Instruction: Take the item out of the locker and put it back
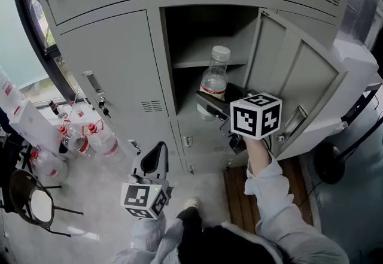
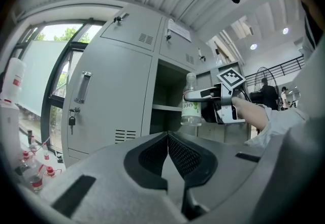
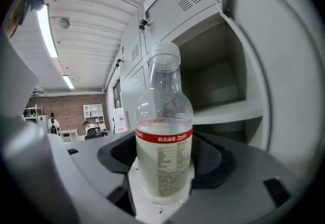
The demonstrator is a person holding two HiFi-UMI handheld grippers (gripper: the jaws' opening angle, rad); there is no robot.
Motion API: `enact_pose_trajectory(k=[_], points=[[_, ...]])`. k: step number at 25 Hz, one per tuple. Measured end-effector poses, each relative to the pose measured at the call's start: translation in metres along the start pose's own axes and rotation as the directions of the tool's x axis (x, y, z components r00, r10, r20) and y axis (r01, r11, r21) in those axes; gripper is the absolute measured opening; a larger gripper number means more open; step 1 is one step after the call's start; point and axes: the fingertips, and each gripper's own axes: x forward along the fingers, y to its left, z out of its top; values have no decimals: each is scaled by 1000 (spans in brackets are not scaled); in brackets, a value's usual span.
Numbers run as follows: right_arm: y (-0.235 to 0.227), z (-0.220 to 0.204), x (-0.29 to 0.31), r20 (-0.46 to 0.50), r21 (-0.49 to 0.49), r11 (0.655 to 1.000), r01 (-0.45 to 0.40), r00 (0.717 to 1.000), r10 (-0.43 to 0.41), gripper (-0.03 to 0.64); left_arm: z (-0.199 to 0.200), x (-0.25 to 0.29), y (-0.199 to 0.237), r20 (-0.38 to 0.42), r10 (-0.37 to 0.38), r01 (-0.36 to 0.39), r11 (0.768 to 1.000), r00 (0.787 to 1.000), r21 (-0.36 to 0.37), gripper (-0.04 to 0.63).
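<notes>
In front of open locker (image 1: 119,65) compartment: one bottle (image 3: 165,136), upright, white cap, clamped at lower body by right gripper (image 1: 210,106). One shelf (image 1: 197,64) inside; one door (image 1: 299,77) swung right. Label: red band with white Chinese print; small print below unreadable; green "100" on other side. Left gripper (image 2: 167,141) low, near left, jaws together, empty. On floor at left: at least three red-capped bottles (image 1: 90,140).

Bright, even daylight from window (image 2: 51,48) at left; glare off ceiling strip light (image 3: 48,29). Deep shadow inside open locker (image 1: 206,26). Heavy fisheye bending and black corners in both gripper views. Sharp focus in head view.
</notes>
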Motion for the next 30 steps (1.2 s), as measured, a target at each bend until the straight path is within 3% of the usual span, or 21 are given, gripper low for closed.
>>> enact_pose_trajectory(k=[10, 17, 30], points=[[19, -78, -40, -82, -8, 1000, 15, 997, -15, 307, -36, -47, -31, -76, -14, 14, 1000, 997, -2, 8], [29, -106, -45, -108, 21, 1000, 17, 994, -15, 307, -52, -66, -32, -106, -11, 10, 1000, 994, -14, 9], [-3, -134, 10, -220, 157, 987, 33, 975, 2, 307, -52, -28, 13, -108, -1, -5, 998, 994, -59, 8]])
